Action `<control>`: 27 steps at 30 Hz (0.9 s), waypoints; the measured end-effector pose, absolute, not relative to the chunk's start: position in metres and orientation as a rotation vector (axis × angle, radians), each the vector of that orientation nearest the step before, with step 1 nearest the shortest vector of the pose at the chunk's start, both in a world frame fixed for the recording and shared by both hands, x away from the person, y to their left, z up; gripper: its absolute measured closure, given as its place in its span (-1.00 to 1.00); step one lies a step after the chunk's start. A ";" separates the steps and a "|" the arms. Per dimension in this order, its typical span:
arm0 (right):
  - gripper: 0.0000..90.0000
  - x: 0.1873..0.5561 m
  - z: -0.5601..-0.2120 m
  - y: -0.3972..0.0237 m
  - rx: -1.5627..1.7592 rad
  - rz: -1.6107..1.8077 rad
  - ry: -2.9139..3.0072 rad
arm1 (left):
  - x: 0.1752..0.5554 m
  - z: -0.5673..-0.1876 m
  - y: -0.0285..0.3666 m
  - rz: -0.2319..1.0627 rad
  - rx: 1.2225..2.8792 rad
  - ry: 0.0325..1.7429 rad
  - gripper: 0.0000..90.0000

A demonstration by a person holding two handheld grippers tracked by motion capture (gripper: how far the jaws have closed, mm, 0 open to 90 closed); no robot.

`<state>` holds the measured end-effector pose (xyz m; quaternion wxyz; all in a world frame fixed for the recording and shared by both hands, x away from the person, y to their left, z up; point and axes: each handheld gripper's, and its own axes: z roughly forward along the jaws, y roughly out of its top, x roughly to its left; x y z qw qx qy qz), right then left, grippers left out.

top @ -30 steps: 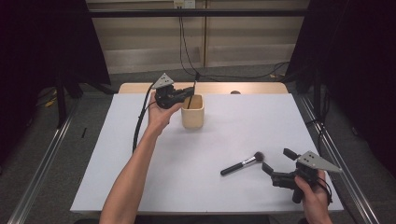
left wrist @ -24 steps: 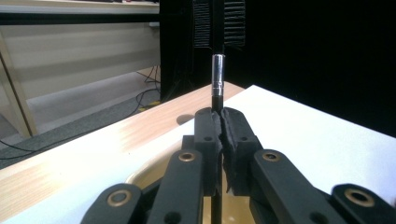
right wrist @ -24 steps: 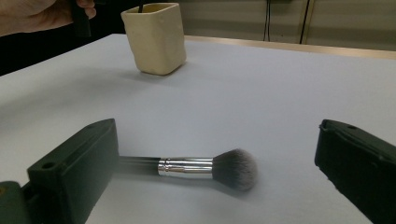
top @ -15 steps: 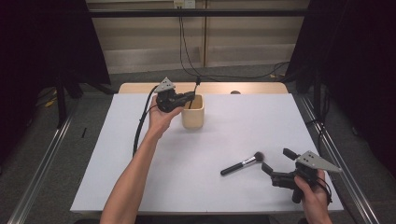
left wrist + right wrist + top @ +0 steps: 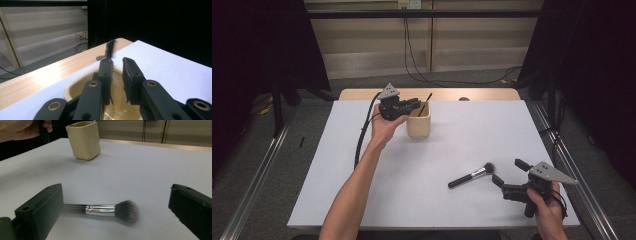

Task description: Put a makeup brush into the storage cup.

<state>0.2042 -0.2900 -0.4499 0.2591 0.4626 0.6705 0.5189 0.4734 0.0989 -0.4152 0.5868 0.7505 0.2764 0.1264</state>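
Grey-tipped and silver-collared, the makeup brush (image 5: pixel 105 210) lies flat on the white table (image 5: pixel 512 130), well on the near side of the beige cup (image 5: pixel 418 124) and off toward the person's right. The right gripper (image 5: pixel 117 207) waits just beside that brush with its jaws wide apart, one to each side of it and touching nothing.

Farther off, the left gripper (image 5: pixel 117 75) hangs right over the cup's mouth. Its jaws have just been opening and now stand a little apart. A thin black wand with a bristled tip (image 5: pixel 110 49) stands in the cup (image 5: pixel 75 86) and leans out over its far rim; it shows just past the tip of one jaw, and no pad looks pressed on it.

My reading is that the wand's drop into the cup is finishing. Next, I'd judge, the left hand needs to lift clear of the cup, and the right jaws must close on the brush's dark handle to carry it there.
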 end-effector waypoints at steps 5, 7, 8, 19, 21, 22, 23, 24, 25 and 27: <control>-1.00 0.204 -0.450 -0.290 1.253 1.405 1.817 | 0.469 -0.413 0.102 0.316 1.728 0.670 0.41; -1.00 0.204 -0.450 -0.290 1.253 1.406 1.816 | 0.465 -0.412 0.104 0.309 1.716 0.669 0.30; -1.00 0.205 -0.450 -0.290 1.250 1.403 1.820 | 0.463 -0.412 0.105 0.312 1.713 0.672 0.22; -1.00 0.205 -0.450 -0.290 1.256 1.402 1.820 | 0.452 -0.401 0.113 0.342 1.717 0.731 -0.63; -1.00 0.205 -0.450 -0.290 1.255 1.401 1.819 | 0.450 -0.400 0.115 0.348 1.719 0.731 -0.72; -1.00 0.205 -0.450 -0.290 1.256 1.401 1.819 | 0.448 -0.400 0.115 0.338 1.710 0.733 -0.75; -1.00 0.205 -0.450 -0.290 1.257 1.401 1.819 | 0.448 -0.400 0.117 0.336 1.708 0.737 -0.78; -1.00 0.205 -0.450 -0.291 1.249 1.398 1.822 | 0.447 -0.400 0.118 0.348 1.710 0.755 -0.83; -1.00 0.205 -0.450 -0.291 1.250 1.399 1.823 | 0.446 -0.400 0.118 0.350 1.712 0.784 -0.93; -1.00 0.205 -0.450 -0.290 1.251 1.397 1.825 | 0.444 -0.401 0.121 0.340 1.715 0.785 -0.93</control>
